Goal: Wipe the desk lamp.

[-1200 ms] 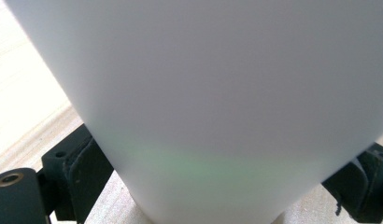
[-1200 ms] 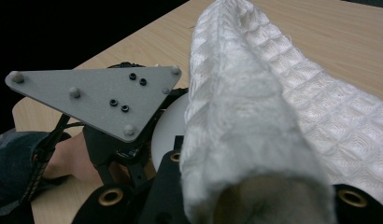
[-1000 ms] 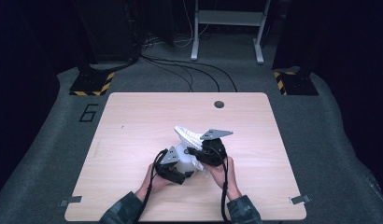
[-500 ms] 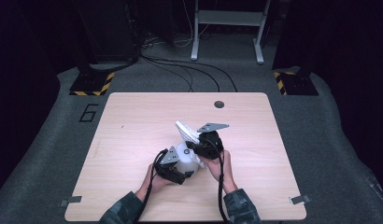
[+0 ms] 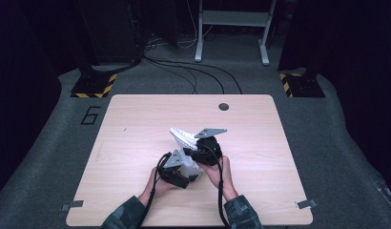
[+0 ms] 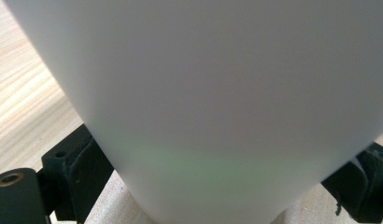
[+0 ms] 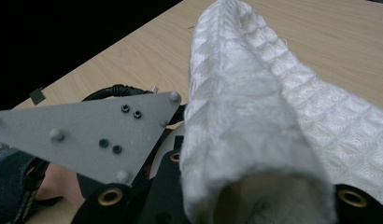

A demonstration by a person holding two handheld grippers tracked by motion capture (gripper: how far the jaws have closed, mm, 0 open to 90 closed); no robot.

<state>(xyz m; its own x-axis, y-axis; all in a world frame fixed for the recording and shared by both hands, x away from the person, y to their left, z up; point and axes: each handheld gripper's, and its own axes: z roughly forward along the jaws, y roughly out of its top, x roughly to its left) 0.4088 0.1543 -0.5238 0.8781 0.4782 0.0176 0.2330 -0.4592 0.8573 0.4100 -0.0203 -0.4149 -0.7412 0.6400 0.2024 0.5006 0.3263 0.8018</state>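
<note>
My left gripper (image 5: 180, 168) pinches a white cup (image 5: 190, 166) low in the middle of the high view, on the worktop (image 5: 136, 124). My right gripper (image 5: 196, 151) is clamped on a white waffle-weave cloth (image 5: 183, 136), just above and right of the cup; the cloth's long axis runs toward the upper left, away from the cup's mouth.

We see bare bench (image 5: 136, 124) all around our hands, with just the white cup (image 5: 188, 168) and waffle cloth (image 5: 183, 137) crowding between us.
</note>
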